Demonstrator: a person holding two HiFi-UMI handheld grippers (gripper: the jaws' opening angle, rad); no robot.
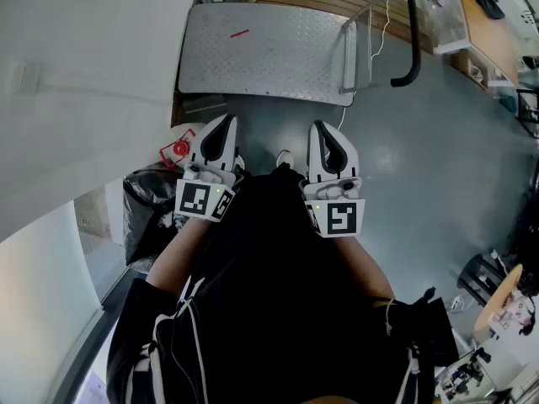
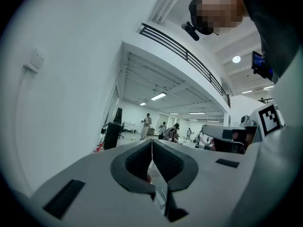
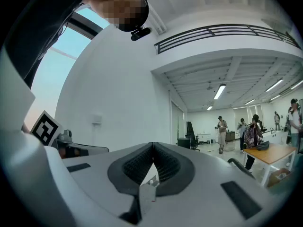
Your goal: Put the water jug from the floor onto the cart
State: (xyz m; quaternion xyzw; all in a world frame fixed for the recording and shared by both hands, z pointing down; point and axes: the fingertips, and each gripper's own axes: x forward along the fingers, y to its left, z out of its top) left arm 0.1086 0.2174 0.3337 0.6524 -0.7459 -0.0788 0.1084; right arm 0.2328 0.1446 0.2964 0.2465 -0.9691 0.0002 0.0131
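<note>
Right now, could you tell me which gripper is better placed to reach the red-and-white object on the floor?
Probably left: in the head view the left gripper is beside the red-and-white object, the right gripper farther off. Both are shut and empty.

Cart (image 1: 261,53) ahead on floor (image 1: 421,158), handle (image 1: 408,36) at its R; bag (image 1: 147,209) L, by wall (image 1: 84,57).

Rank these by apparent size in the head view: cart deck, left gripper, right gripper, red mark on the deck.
cart deck
left gripper and right gripper: alike, enlarged by nearness
red mark
</note>
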